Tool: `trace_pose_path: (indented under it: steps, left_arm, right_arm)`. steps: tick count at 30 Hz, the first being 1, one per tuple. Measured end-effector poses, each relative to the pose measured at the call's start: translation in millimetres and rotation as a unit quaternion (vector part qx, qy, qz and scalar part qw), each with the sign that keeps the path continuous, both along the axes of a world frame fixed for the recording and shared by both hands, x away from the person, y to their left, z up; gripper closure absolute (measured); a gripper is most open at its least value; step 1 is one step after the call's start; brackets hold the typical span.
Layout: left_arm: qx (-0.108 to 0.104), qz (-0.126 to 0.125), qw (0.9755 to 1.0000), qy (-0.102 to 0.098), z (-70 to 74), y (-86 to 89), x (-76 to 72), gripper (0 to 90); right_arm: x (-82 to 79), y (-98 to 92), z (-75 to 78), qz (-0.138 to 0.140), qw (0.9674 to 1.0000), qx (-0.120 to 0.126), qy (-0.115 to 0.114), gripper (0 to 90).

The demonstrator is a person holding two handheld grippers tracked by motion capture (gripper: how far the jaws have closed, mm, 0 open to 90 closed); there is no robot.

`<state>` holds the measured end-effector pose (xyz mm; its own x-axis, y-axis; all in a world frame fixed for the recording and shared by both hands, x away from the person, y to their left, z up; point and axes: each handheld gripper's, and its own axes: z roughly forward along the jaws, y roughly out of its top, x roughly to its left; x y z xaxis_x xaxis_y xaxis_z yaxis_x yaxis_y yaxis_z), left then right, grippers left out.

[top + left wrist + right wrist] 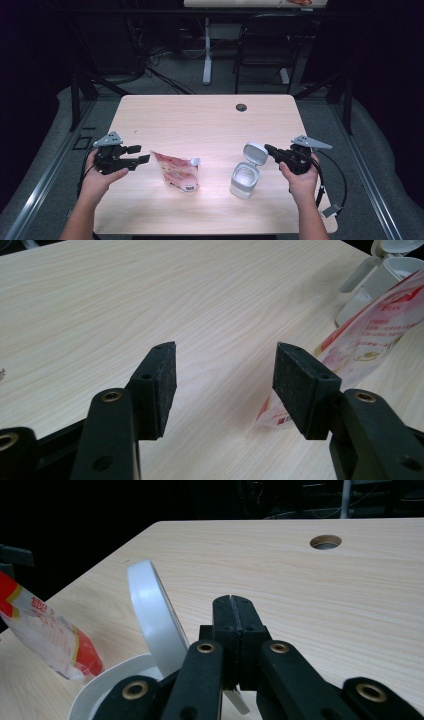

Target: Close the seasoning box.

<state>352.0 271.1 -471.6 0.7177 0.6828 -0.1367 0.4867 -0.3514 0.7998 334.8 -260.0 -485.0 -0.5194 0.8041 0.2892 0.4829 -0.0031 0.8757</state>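
A red and pink spouted pouch (177,172) stands near the table's front middle, white cap at its top right. To its right is a white container (245,180) with its hinged lid (256,152) flipped up. My left gripper (144,153) stands open just left of the pouch with nothing between its pads; in the left gripper view (225,375) the pouch (370,335) lies beyond the right jaw, the container (380,285) behind it. My right gripper (267,148) is shut, pads together, its tip right beside the raised lid (150,615). The pouch (45,630) shows at the left there.
The light wooden table (200,120) has a round cable hole (241,107) near its far edge, also visible from the right gripper (325,542). A black chair (267,45) and a desk leg stand beyond the table. Cables trail from both grippers.
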Motion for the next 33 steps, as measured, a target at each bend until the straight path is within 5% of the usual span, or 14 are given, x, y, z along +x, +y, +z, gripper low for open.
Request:
trace_pose_path:
  steps: [20,33]
  left_arm:
    - [-0.004,0.003,1.0000,-0.002,1.3,2.6,-0.2,43.4]
    - [-0.007,0.006,0.9999,-0.007,3.4,5.4,-0.5,43.4]
  right_arm:
    - [-3.9,17.3,4.0,0.035,0.9994,-0.002,-0.002,83.8]
    - [-3.7,16.9,3.5,0.056,0.9982,0.021,0.005,72.3]
